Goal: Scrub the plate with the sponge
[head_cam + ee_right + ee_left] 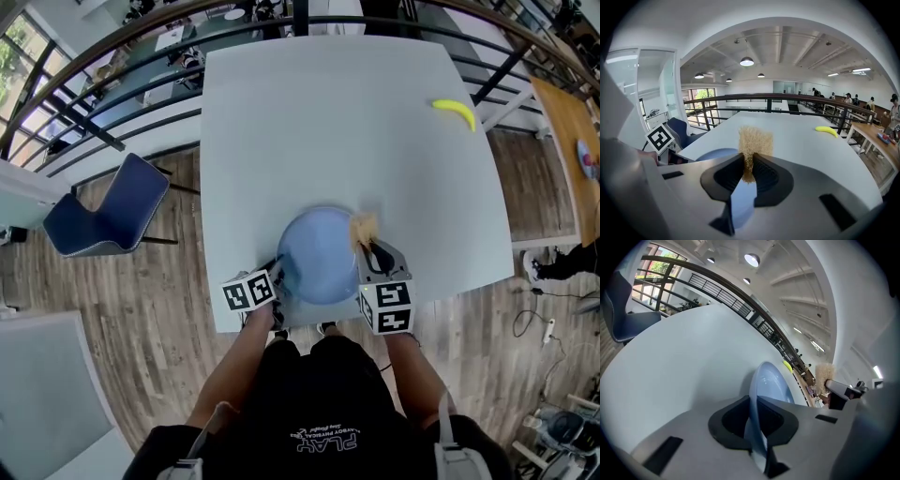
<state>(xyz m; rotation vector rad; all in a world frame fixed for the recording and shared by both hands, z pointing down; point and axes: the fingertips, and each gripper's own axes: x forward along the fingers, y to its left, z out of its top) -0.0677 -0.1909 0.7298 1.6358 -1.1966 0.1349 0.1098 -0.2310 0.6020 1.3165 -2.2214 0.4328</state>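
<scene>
White square table (328,122), wood-plank floor (141,309), blue chair (108,211) (just beside the table), black railing (787,97), daylit windows (701,96), round ceiling lamps (746,61) lit

glossy smooth blue plate (317,255), coarse fibrous tan sponge (755,143), matt pale table (328,131), wood-plank floor (159,309)

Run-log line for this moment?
left tool: shut on light blue round plate rim | right tool: shut on tan fibrous sponge | sponge at plate edge
</scene>
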